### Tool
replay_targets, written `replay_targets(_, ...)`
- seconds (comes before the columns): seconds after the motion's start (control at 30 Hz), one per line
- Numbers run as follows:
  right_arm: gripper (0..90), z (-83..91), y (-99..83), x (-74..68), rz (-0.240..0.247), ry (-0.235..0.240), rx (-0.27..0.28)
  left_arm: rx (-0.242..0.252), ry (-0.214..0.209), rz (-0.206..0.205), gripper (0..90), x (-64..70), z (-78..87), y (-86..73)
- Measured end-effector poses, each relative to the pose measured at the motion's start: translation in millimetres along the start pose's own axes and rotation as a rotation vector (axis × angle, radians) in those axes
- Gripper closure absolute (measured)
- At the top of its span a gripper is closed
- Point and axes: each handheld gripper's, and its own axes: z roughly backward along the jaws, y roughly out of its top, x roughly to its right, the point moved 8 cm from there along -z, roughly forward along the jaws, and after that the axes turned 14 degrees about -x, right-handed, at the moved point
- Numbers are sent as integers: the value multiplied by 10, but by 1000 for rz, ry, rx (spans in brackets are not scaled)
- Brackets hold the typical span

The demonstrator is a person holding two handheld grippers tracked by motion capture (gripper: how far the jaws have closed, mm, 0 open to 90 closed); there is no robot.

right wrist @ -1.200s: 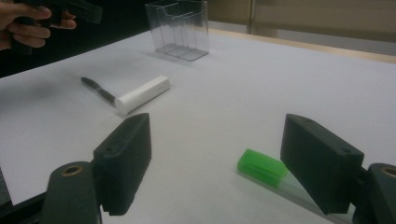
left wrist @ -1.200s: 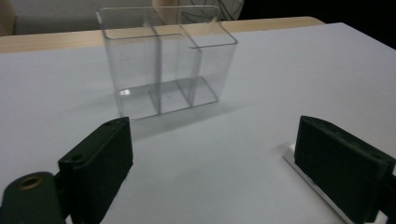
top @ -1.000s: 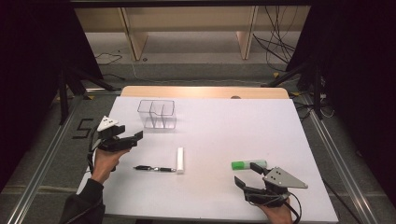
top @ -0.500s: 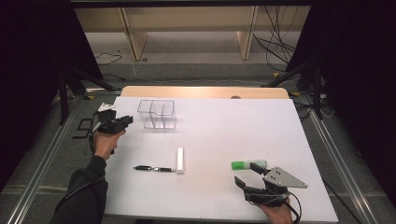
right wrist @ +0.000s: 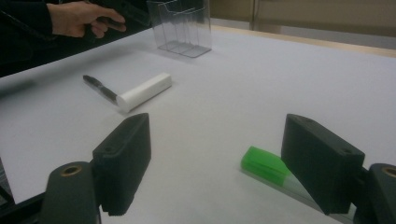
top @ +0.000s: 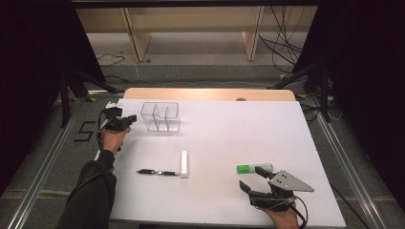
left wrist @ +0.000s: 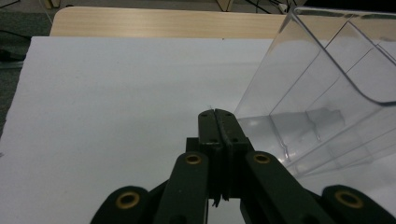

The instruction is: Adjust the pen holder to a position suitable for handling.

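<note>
Black left gripper (top: 125,121): at the table's left edge, jaws pressed together on nothing, tips just beside the clear organiser; its hand (top: 111,138) and dark sleeve partly cover it in the high view.
Clear plastic organiser (top: 160,116): upright, far left of the white table (top: 229,129); cut off at the right in the left gripper view, dividers faint.
Black pen (top: 156,172): lying flat, its end apparently touching the white stick.
White stick (top: 184,163): centre-left, lying flat.
Green-capped marker (top: 254,168): near right, its clear body partly hidden behind one jaw in the right gripper view.
Right gripper (top: 252,178): jaws wide apart, empty, just beside the marker.
</note>
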Motion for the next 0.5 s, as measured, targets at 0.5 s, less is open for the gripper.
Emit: replay_targets(0.5, 198, 3, 8, -11, -1, 16, 9, -43, -51, -64, 894, 183, -197, 49)
